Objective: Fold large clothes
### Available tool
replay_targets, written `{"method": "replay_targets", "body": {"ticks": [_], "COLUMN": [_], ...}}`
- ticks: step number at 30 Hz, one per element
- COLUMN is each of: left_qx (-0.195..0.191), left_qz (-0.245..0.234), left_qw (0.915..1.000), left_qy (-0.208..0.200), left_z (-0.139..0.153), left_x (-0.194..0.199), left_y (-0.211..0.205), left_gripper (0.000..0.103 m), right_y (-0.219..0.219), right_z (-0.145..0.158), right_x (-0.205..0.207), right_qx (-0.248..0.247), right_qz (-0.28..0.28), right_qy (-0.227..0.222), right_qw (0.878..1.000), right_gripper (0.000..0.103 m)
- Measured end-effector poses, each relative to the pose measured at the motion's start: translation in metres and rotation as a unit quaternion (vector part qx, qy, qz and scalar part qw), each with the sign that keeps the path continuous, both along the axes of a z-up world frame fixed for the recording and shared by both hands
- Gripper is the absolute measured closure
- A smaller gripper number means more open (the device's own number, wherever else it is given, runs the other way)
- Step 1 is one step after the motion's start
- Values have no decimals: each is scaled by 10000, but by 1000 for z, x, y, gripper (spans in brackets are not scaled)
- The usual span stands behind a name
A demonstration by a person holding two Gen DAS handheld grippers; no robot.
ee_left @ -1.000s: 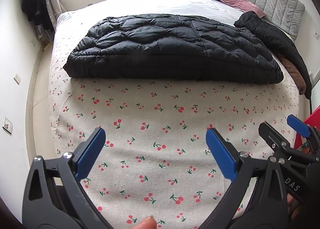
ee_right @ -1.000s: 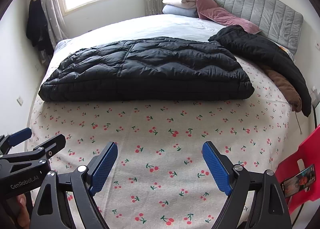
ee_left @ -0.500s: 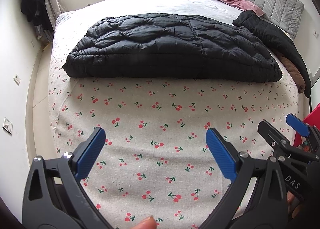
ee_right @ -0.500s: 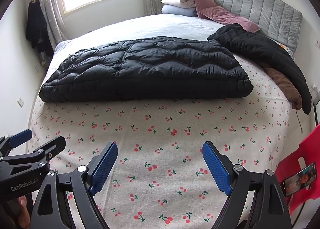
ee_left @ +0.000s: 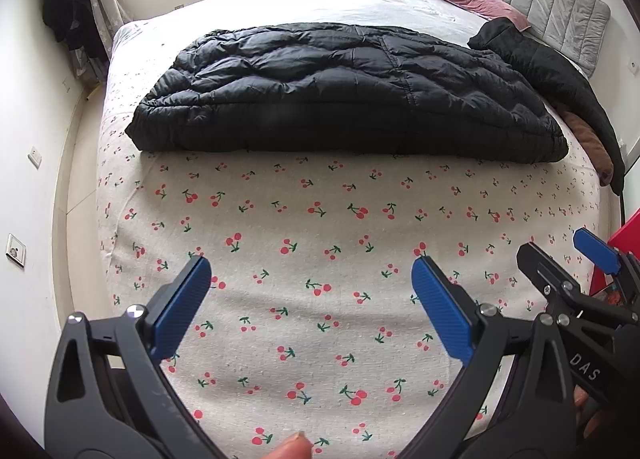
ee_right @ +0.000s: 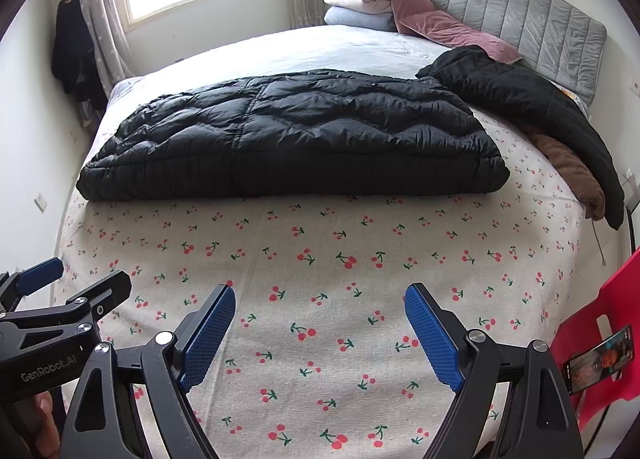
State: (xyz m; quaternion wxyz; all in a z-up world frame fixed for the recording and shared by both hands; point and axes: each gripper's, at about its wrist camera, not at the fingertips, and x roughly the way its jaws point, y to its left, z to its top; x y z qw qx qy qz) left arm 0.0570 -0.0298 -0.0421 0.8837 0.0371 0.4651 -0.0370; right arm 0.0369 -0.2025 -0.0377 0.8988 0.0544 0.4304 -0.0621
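Note:
A black quilted down coat (ee_left: 344, 91) lies folded flat across the middle of the bed; it also shows in the right wrist view (ee_right: 288, 139). My left gripper (ee_left: 312, 299) is open and empty, held above the cherry-print sheet (ee_left: 320, 227) well short of the coat. My right gripper (ee_right: 320, 327) is open and empty too, beside the left one and equally far from the coat. The right gripper shows at the right edge of the left wrist view (ee_left: 560, 267), the left gripper at the left edge of the right wrist view (ee_right: 76, 287).
A second black coat (ee_right: 532, 107) over a brown garment (ee_right: 572, 167) drapes along the bed's right side. Pillows and a pink blanket (ee_right: 400, 7) lie by the grey headboard (ee_right: 520, 19). A red chair with a phone (ee_right: 600, 355) stands at the right. Dark clothes (ee_right: 72, 51) hang by the window.
Both grippers have drawn back and down slightly, so the coat sits a little higher in both views. Both stay open. The coat has not moved.

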Motion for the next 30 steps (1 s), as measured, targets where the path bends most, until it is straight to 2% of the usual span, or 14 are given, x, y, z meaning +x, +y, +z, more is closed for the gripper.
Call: {"method": "replay_targets", "body": {"ticks": [20,28,30], "left_qx": [118,165,47], "left_qz": [94,155,124], "left_qw": [9998,9995,9998], "left_qy": [116,222,159], "left_z": [-15,-31,-39], "left_x": [7,15,17], "left_y": [0,0,0], "left_gripper": [3,3,3], "right_y": [0,3,3], "right_z": [-14,-25,-32], "right_x": [9,17,20], "right_qx": [6,-25,-38], "right_qz": [-20,-39,-67], "right_qy": [152,261,291], "right_qw": [9999,9996,9995], "right_gripper": [15,15,15]}}
